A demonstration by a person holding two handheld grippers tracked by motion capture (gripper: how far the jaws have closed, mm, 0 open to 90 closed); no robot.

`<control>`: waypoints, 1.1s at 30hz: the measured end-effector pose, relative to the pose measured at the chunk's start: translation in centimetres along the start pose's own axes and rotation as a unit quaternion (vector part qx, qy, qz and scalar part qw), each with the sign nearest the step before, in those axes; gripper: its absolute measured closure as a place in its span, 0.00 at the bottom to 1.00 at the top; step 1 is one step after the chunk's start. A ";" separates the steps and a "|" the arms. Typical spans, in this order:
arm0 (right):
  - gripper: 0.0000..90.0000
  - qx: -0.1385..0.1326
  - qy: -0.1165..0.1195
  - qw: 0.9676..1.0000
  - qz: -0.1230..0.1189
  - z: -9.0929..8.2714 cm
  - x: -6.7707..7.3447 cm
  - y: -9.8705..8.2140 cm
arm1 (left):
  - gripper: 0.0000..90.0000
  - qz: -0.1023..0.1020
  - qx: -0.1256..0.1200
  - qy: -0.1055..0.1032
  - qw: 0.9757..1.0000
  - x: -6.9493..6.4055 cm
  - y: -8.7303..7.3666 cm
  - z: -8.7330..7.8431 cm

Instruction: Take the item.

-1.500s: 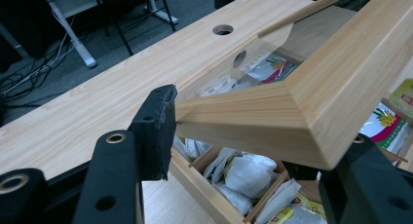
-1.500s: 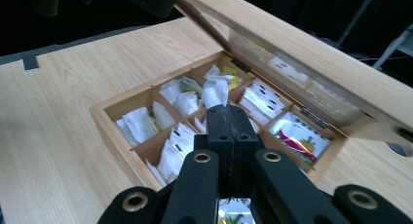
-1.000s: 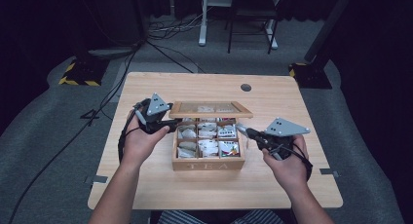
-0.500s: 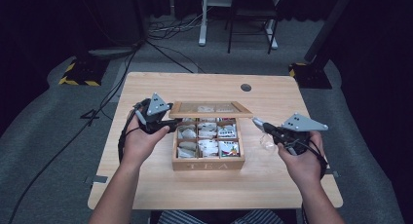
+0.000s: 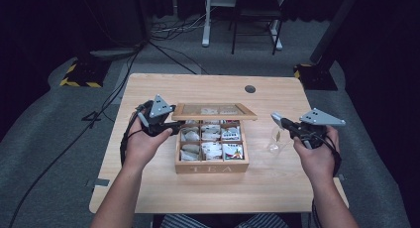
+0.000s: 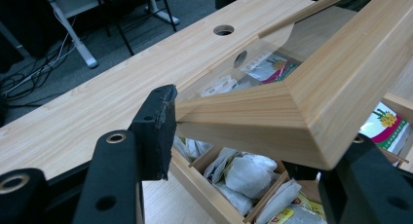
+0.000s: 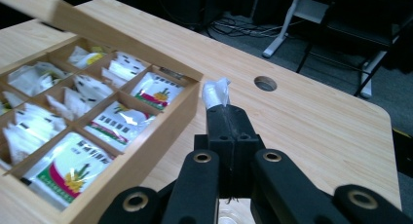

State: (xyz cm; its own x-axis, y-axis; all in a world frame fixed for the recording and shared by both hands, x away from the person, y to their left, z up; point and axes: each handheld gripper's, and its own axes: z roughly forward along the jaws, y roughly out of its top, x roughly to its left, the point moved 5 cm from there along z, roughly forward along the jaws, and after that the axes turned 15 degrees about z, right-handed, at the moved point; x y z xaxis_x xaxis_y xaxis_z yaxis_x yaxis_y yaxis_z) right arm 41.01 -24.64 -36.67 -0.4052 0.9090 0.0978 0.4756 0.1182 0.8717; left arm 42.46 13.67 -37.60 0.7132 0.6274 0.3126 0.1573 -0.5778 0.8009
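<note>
A wooden tea box (image 5: 212, 166) marked TEA stands mid-table, its compartments full of tea bags (image 7: 113, 120). My left gripper (image 5: 179, 124) is shut on the left corner of the glass-paned lid (image 5: 214, 110) and holds it raised; in the left gripper view the lid frame (image 6: 272, 112) sits between the two pads (image 6: 158, 131). To the right of the box, above bare table, my right gripper (image 5: 277, 120) is shut on a clear-wrapped tea bag (image 5: 275, 139) that hangs below it. A white corner of that tea bag (image 7: 215, 93) sticks out past the right gripper (image 7: 226, 118).
The light wooden table (image 5: 277, 183) has a round cable hole (image 5: 250, 88) at the back right. Bare tabletop lies on both sides of the box. Behind the table are grey carpet, cables and a white desk frame (image 5: 205, 20).
The right gripper has carried the tea bag to the right, away from the box's right wall. The left gripper and the raised lid have stayed put.
</note>
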 end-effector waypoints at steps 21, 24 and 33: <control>1.00 0.012 0.008 0.996 0.084 2.6 -3.8 -3.9 | 0.51 0.003 0.003 0.000 1.000 0.0 0.0 0.0; 1.00 0.013 0.010 0.996 0.093 2.6 -3.8 -4.4 | 0.51 0.003 0.003 0.000 1.000 -0.1 0.0 0.1; 1.00 0.013 0.012 0.995 0.098 2.7 -3.9 -5.6 | 0.51 0.004 0.006 0.003 1.000 -0.2 -0.1 0.2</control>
State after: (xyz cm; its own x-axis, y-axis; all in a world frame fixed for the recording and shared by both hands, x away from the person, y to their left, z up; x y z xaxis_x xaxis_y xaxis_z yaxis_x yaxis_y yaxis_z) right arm 42.05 -27.80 -43.20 -0.3209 0.9057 0.2768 0.5676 -0.0501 0.8218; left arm 42.44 13.53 -37.78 0.7106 0.6257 0.3219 0.1596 -0.5889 0.7923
